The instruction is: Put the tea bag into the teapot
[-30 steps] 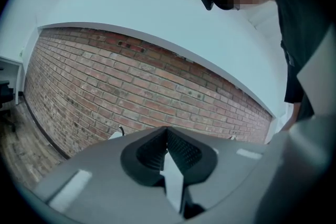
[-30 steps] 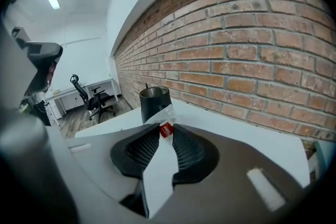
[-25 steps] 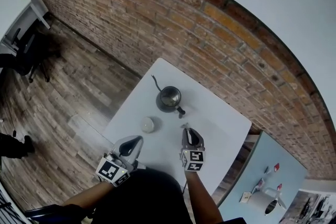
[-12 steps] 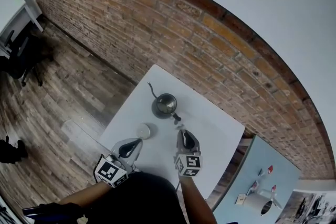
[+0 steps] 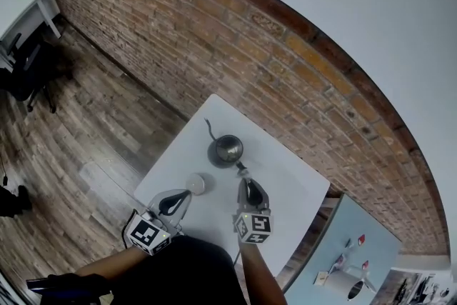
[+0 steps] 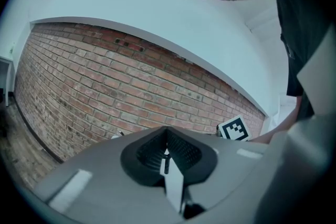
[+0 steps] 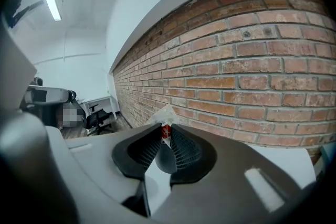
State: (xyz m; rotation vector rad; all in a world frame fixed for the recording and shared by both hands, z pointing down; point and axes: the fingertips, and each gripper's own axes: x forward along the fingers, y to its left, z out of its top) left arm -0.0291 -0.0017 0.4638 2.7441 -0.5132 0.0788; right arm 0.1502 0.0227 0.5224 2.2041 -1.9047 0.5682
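A dark metal teapot point(image 5: 227, 151) stands open on the white table point(image 5: 285, 186), its thin spout pointing away to the left. Its round pale lid point(image 5: 196, 183) lies on the table in front of it, to the left. My right gripper point(image 5: 245, 181) hovers just right of the teapot, near its handle, shut on a tea bag point(image 5: 241, 168) that sticks out past the tips. In the right gripper view the tea bag point(image 7: 166, 114) is pinched between the pads of the right gripper point(image 7: 167, 131), red print showing. My left gripper point(image 5: 177, 198) is shut with nothing in it, near the lid; the left gripper point(image 6: 166, 153) points up at the wall.
A brick wall point(image 5: 214, 39) runs behind the table. Wooden floor point(image 5: 78, 125) lies to the left, with a dark chair point(image 5: 28, 75) at the far left. A light blue surface point(image 5: 357, 253) with small objects sits at the lower right.
My right gripper has carried the tea bag closer to the teapot's handle side. The left gripper has stayed by the lid.
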